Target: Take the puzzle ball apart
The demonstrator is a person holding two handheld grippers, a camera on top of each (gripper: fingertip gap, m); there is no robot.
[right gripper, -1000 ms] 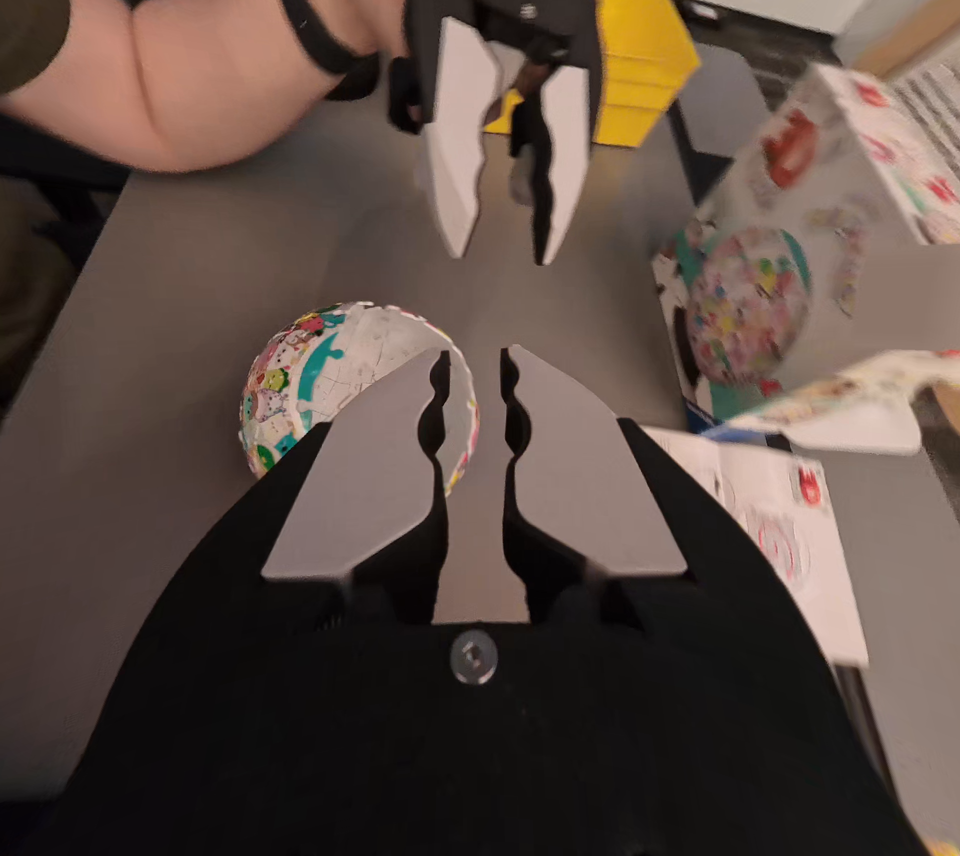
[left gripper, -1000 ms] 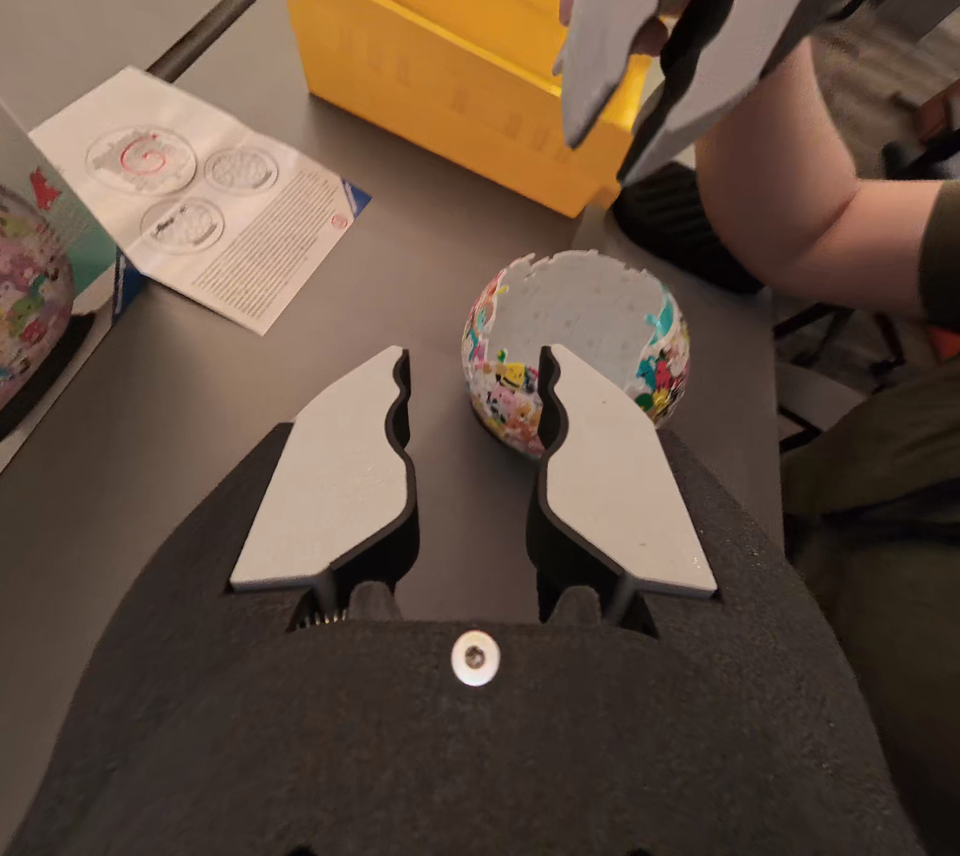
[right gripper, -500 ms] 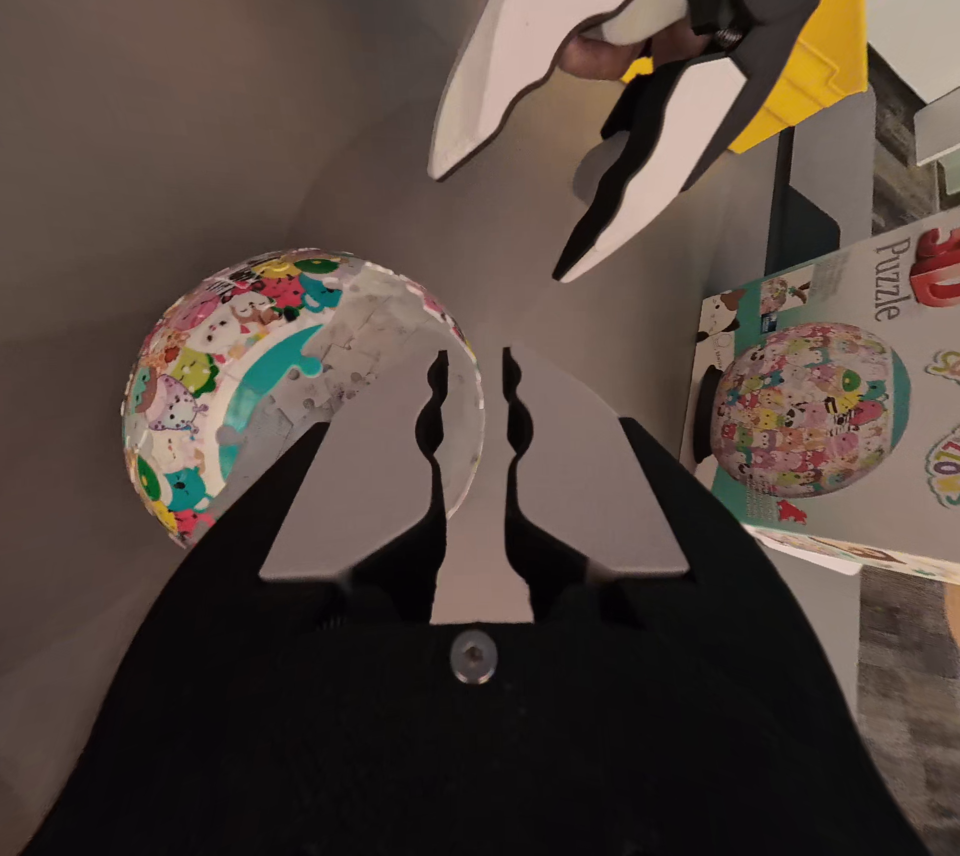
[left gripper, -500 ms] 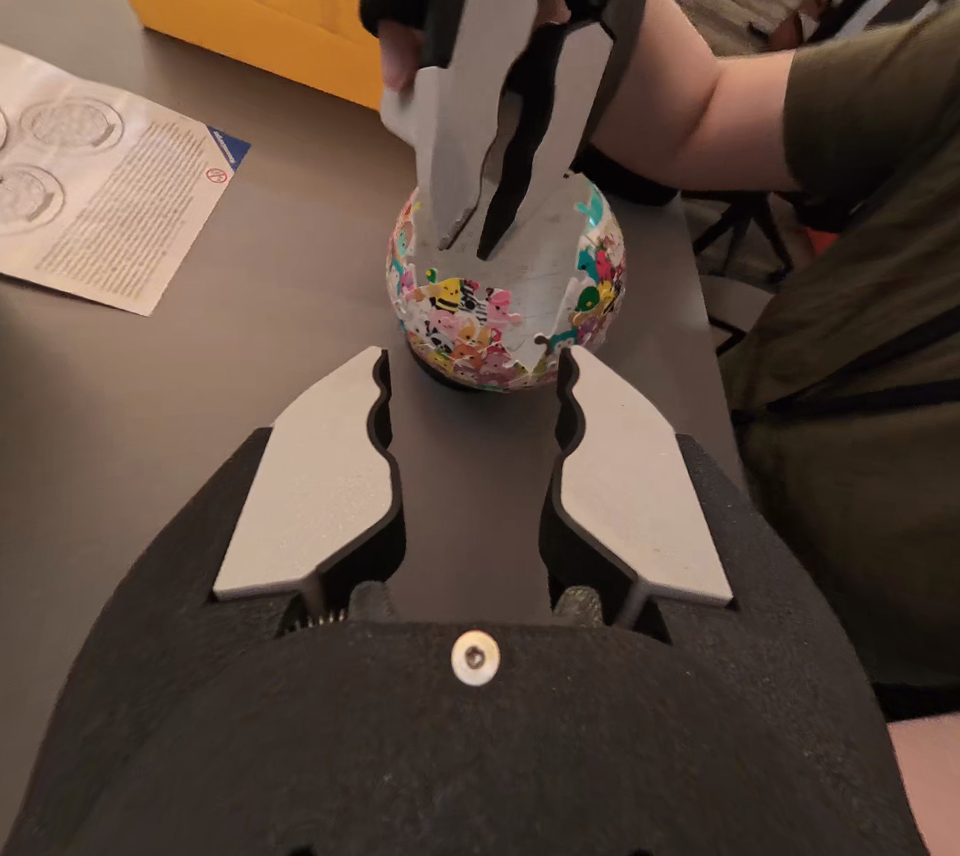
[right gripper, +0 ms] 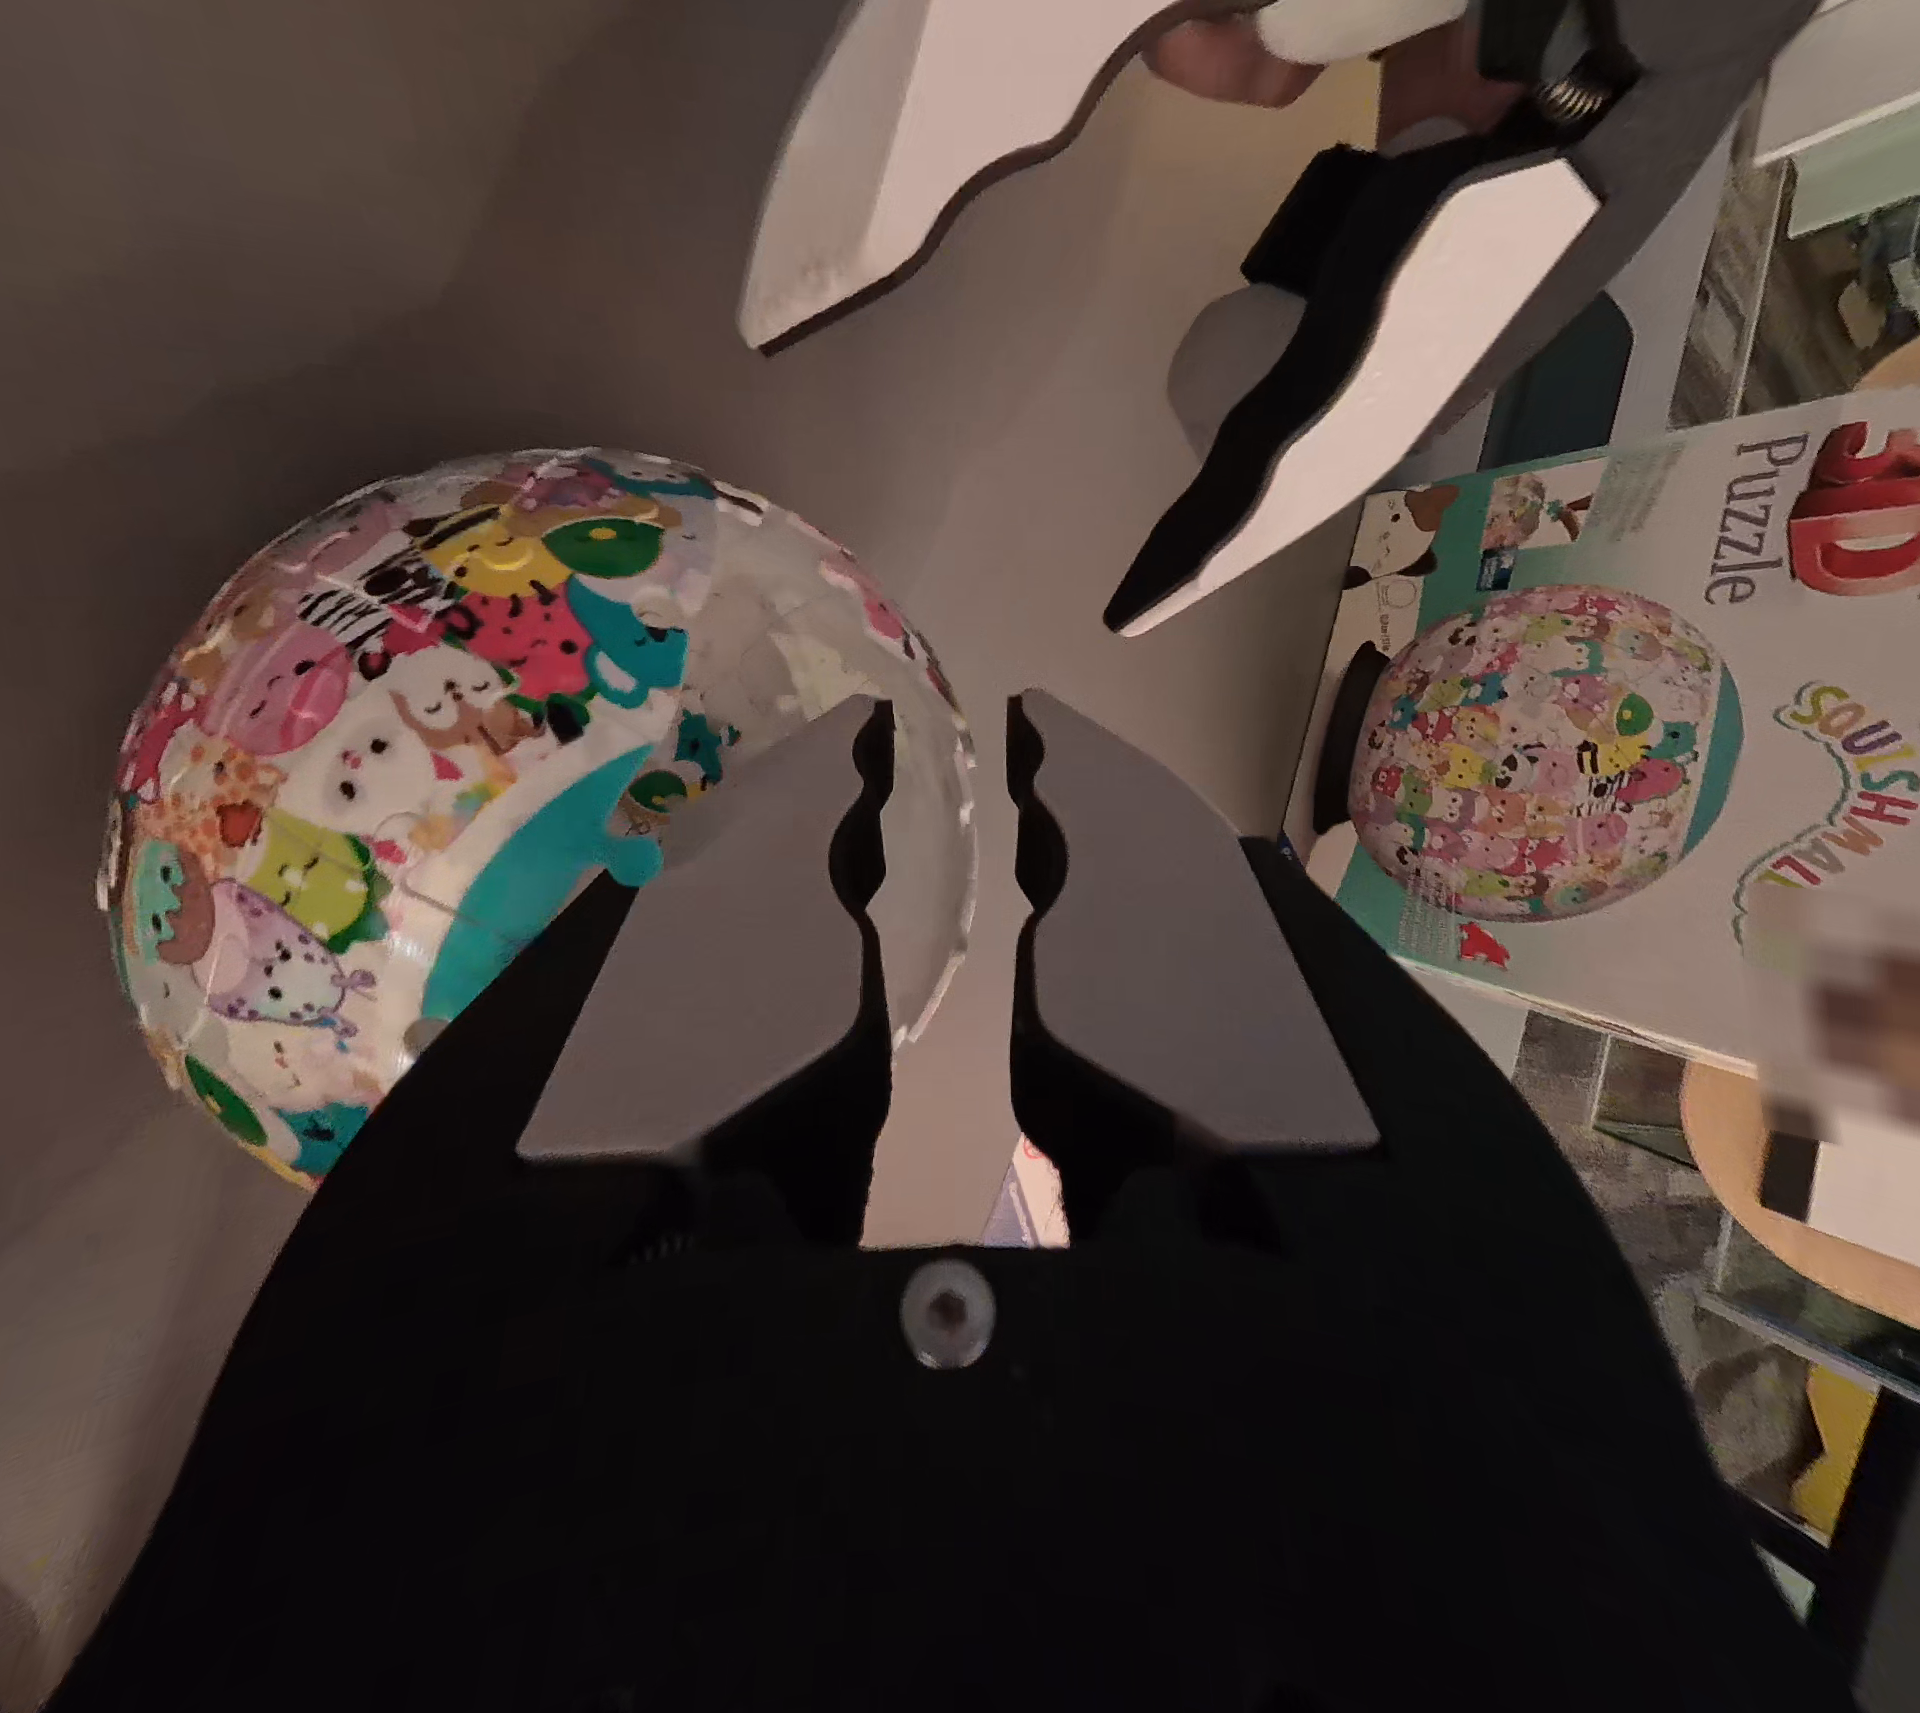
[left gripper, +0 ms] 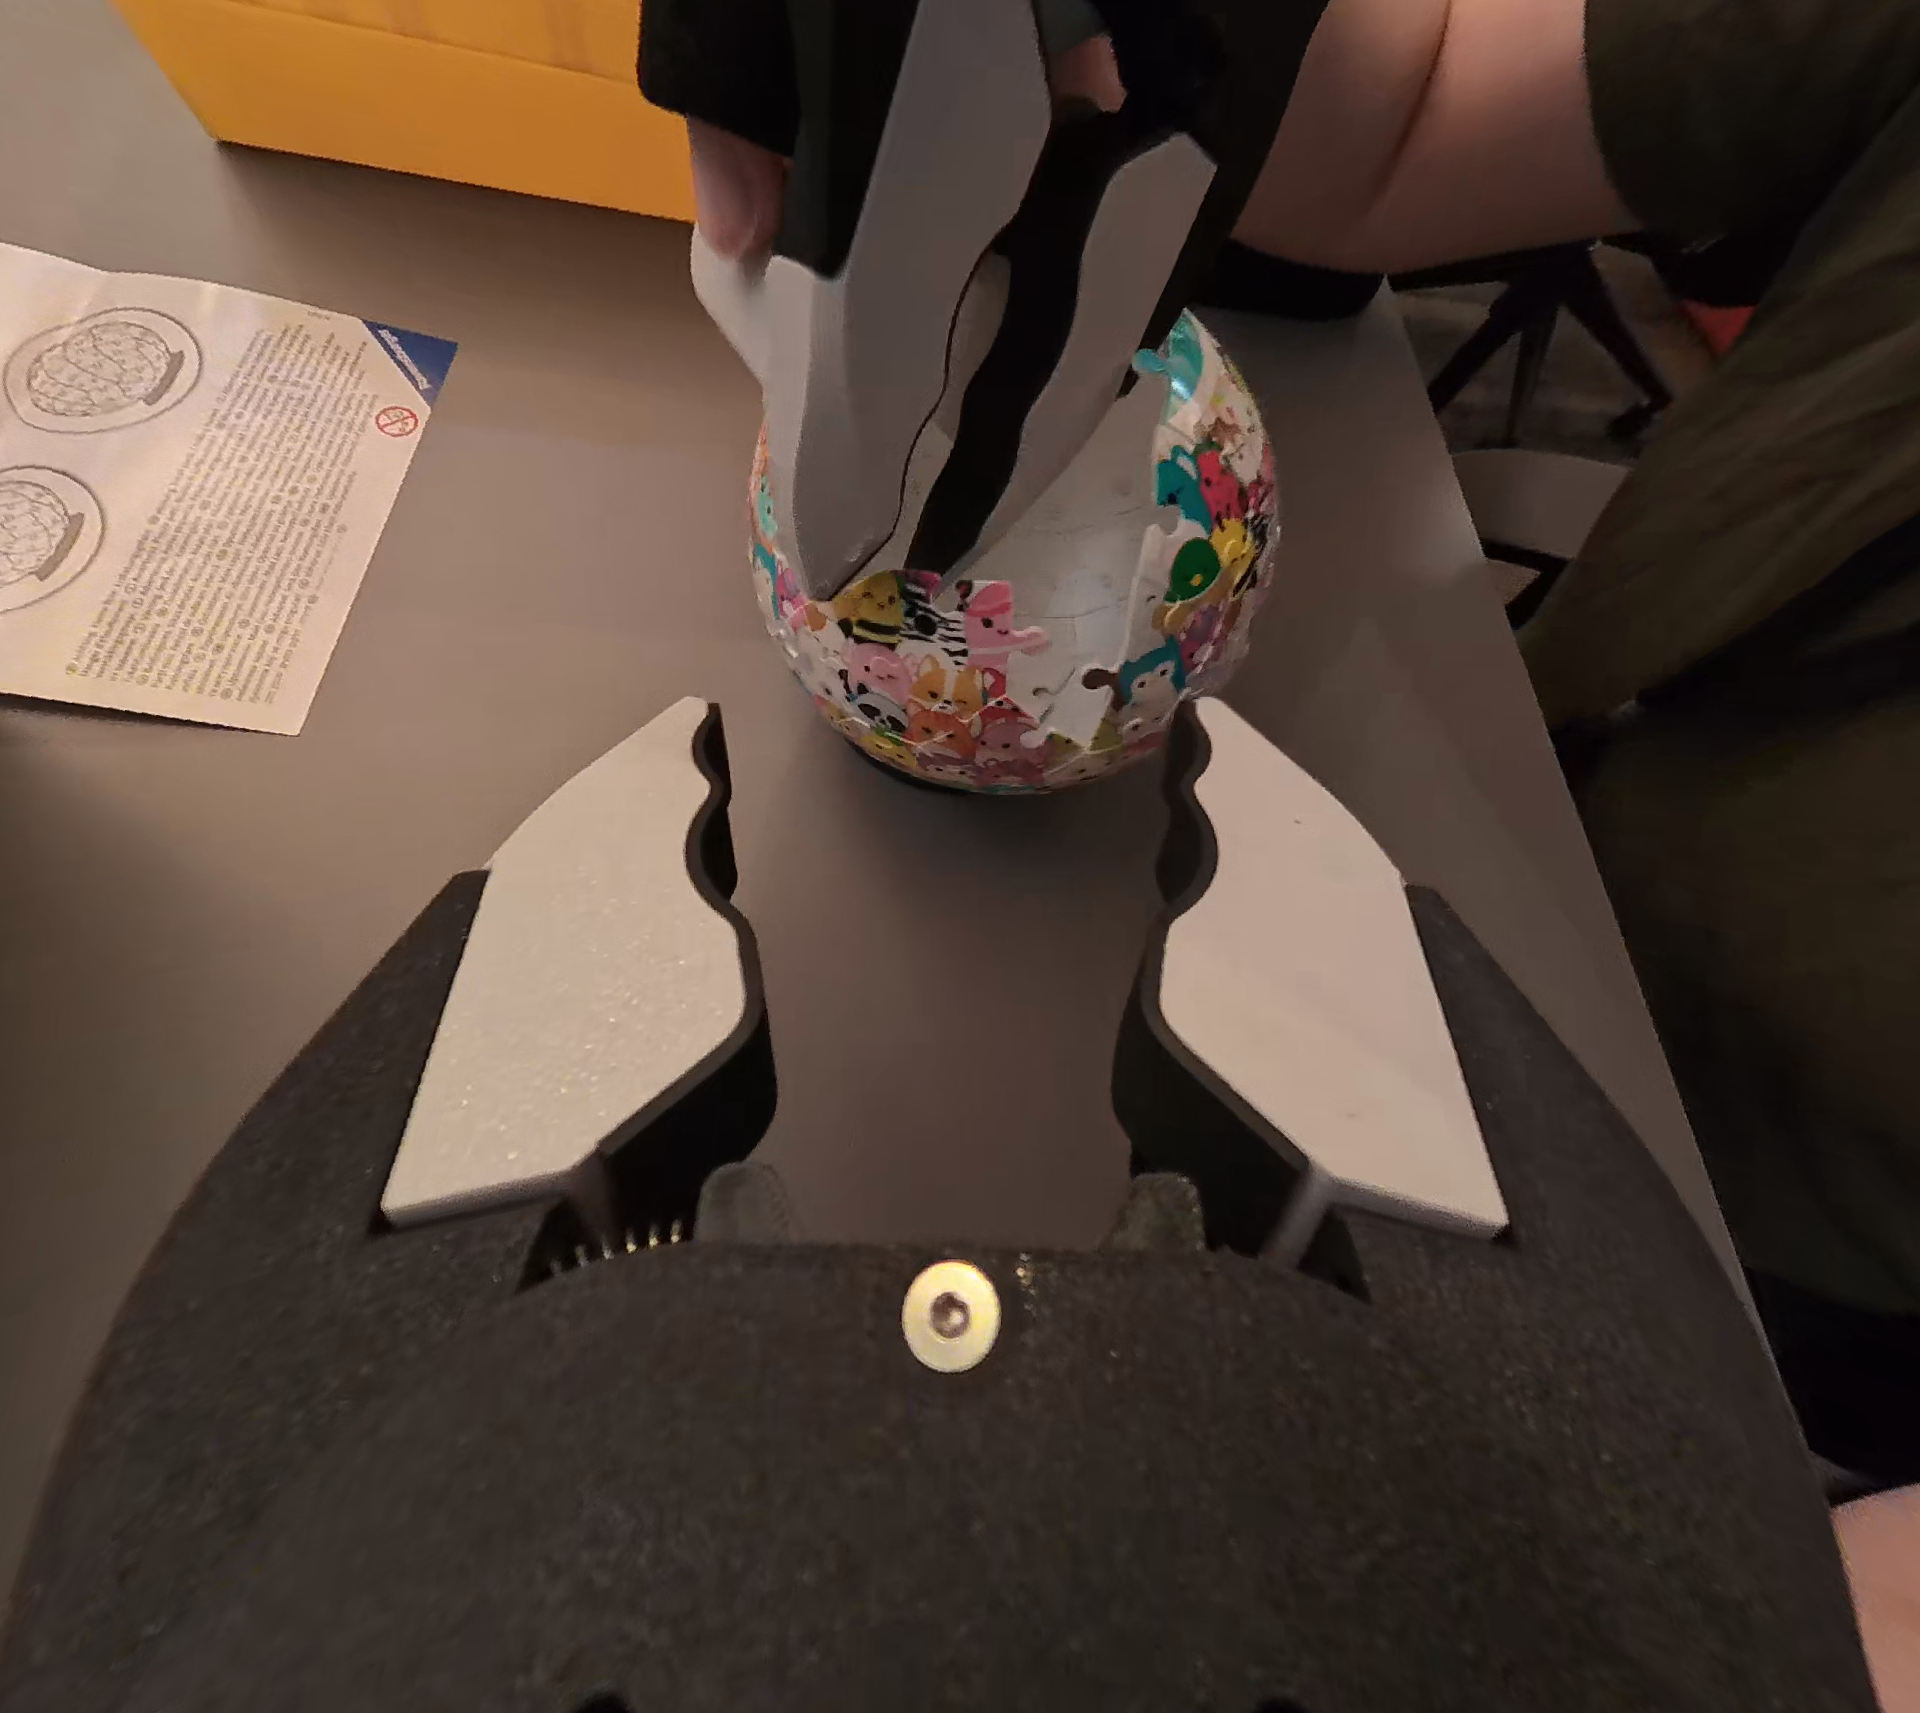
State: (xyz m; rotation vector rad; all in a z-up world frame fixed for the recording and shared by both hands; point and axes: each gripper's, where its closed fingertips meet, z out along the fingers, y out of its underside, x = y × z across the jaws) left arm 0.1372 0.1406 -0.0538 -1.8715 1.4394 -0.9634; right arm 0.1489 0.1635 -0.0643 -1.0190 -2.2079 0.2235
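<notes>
The puzzle ball point(left gripper: 997, 676) is a colourful sphere of cartoon animals with its top open and a white inside. It stands on the dark table point(left gripper: 468, 884). My left gripper point(left gripper: 948, 718) is open and empty, its fingertips just short of the ball on either side. My right gripper point(left gripper: 883, 570) points down from above, and its fingers straddle the ball's near rim. In the right wrist view the ball point(right gripper: 416, 780) lies to the left. Its white rim sits in the narrow gap of my right gripper point(right gripper: 953, 713). The left gripper point(right gripper: 940, 479) shows open beyond it.
A yellow bin point(left gripper: 364, 1) stands at the back left of the table. A printed instruction sheet point(left gripper: 208, 500) lies to the left. The puzzle's box point(right gripper: 1558, 728) stands to the right in the right wrist view. A person's arm point(left gripper: 1455, 105) and body are at the table's right edge. The grippers are tip to tip, or close to it.
My right gripper came down from near the yellow bin onto the ball's rim, its narrow gap unchanged. My left gripper moved closer to the ball and opened wider.
</notes>
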